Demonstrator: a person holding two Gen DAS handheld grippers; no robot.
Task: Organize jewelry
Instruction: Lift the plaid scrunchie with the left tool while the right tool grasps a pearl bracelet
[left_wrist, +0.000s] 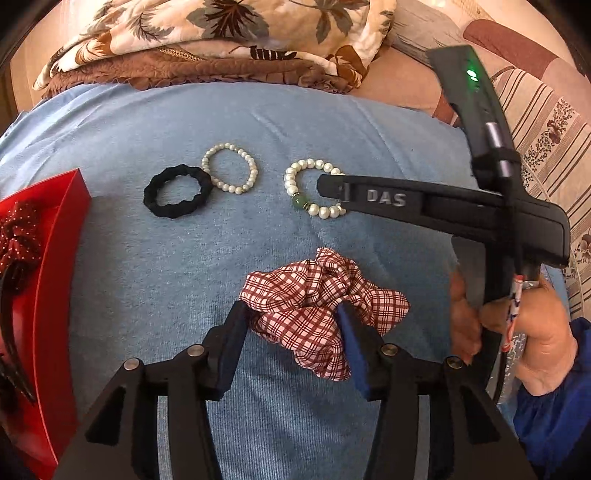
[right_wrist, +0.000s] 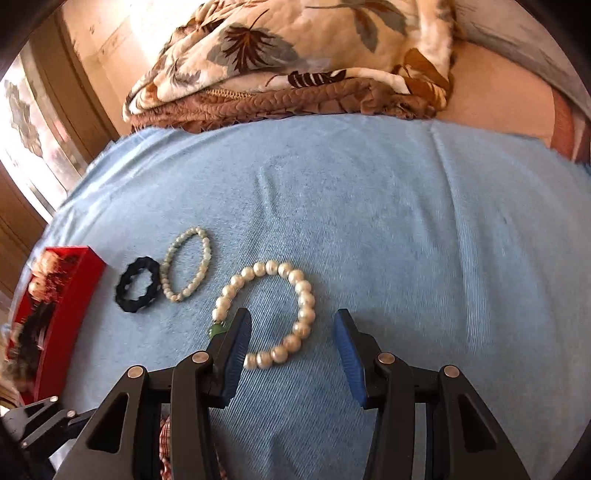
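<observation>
The right gripper (left_wrist: 330, 190), seen from the left wrist camera, lies across the 3 o'clock side of the green-bead bracelet (left_wrist: 312, 190) and hides that part of its ring; only one of its fingers shows there, side on. In the right wrist view the left finger covers the bracelet's 7 o'clock arc, leaving just a sliver of the green bead (right_wrist: 218, 329) visible. The red box (left_wrist: 55, 258) is cut off at the 9 o'clock edge of both views, and its contents, something dark red with dots and something black, are hard to make out.

The right gripper's jaws stand wide apart, set over the bracelet's lower half, touching nothing that can be seen. The left gripper (left_wrist: 291, 334) is also spread, its fingers on either side of the plaid scrunchie (left_wrist: 325, 306); whether the pads press the cloth I cannot tell.

All pieces lie flat on the blue cloth (left_wrist: 147, 277). The small pearl bracelet (left_wrist: 229, 168) touches the black hair tie (left_wrist: 177, 192) at its 8 o'clock. In the right wrist view its oval runs from 1 to 7 o'clock. The green-bead bracelet sits at 3 o'clock from these, the scrunchie at 6 o'clock below it.
</observation>
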